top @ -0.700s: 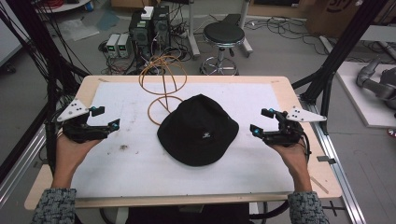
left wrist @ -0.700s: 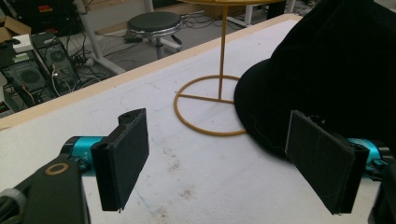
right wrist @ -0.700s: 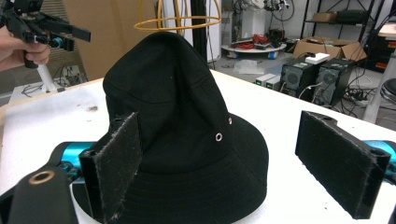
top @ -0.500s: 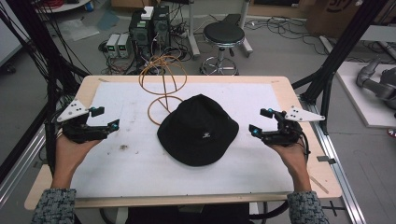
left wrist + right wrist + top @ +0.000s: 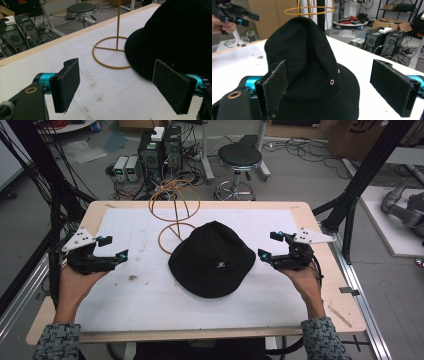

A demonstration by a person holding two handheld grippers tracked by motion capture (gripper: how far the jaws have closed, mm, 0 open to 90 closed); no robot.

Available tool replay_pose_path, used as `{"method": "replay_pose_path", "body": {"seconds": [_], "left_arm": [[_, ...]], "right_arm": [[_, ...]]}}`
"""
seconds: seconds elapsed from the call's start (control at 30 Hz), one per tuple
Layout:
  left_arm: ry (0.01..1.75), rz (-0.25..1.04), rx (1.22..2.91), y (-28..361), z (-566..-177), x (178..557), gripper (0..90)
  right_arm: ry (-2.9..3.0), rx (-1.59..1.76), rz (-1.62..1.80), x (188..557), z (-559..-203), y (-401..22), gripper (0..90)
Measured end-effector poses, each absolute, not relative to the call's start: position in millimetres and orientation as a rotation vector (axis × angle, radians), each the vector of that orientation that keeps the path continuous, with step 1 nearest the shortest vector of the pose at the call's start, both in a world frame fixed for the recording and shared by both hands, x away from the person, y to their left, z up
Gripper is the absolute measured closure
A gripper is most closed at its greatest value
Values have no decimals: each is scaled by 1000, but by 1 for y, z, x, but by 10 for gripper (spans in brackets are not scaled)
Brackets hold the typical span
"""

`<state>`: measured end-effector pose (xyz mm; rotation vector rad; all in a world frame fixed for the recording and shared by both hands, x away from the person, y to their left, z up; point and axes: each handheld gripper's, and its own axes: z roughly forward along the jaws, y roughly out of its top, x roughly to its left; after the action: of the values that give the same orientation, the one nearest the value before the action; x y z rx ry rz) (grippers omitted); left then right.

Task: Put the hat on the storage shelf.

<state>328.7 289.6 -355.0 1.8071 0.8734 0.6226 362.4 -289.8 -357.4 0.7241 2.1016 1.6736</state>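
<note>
Barely shifted since the earlier frames: both grippers hovering where they were, hat unmoved. Left gripper [image 5: 114, 248] at the table's left side, jaws spread with nothing between, well apart from the black hat [image 5: 212, 260] lying mid-table, touching the base ring of the yellow wire stand [image 5: 173, 215]. Right gripper [image 5: 268, 245] just beside the hat's right brim, jaws spread, gripping nothing.

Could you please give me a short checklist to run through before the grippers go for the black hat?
1. left gripper jaws open, nothing between them: ok.
2. right gripper jaws open, nothing between them: ok.
3. black hat lies on the white mat, apart from both grippers: ok.
4. wire stand upright behind the hat: ok.
5. Stand's base ring free of the brim: cannot tell.
</note>
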Motion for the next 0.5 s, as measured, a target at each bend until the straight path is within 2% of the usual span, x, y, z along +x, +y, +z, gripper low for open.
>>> {"method": "replay_pose_path", "body": {"seconds": [0.5], "left_arm": [[863,607,1826,282,-355,334,222]], "right_arm": [[2129,705,1688,377,-348,-264,173]]}}
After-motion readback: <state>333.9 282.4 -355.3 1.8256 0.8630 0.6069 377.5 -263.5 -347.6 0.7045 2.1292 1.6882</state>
